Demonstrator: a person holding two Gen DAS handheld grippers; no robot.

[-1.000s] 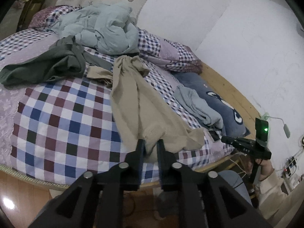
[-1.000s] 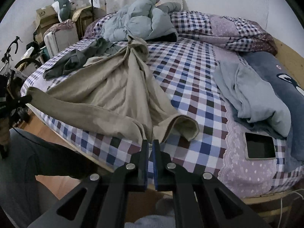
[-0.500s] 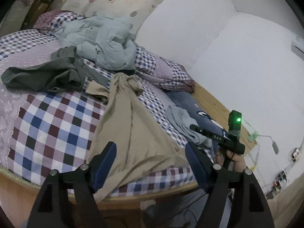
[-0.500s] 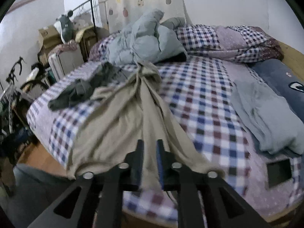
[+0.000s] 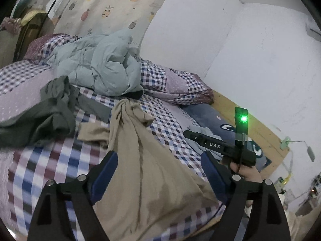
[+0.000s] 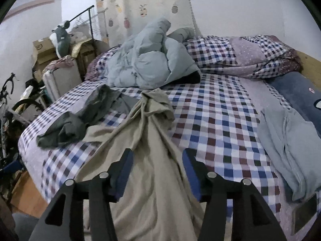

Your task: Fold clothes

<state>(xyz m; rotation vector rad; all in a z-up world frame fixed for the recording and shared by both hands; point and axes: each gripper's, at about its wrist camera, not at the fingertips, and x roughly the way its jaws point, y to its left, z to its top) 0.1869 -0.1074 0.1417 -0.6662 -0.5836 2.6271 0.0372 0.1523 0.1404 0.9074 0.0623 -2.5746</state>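
Checked bedding covers the bed (image 6: 216, 120), where the beige garment (image 6: 152, 160) lies stretched from the middle down over the near edge, apparently pulled long so it can be flattened for folding. Both grippers have just been opening: the left gripper (image 5: 158, 172) has its fingers wide and the right gripper (image 6: 157, 170) about half spread, the cloth lying loose between them, gripped by neither. In the left view, the right gripper's body reads "DAS". A dark green garment (image 6: 76, 120) and a pale blue one (image 6: 289, 140) wait aside.
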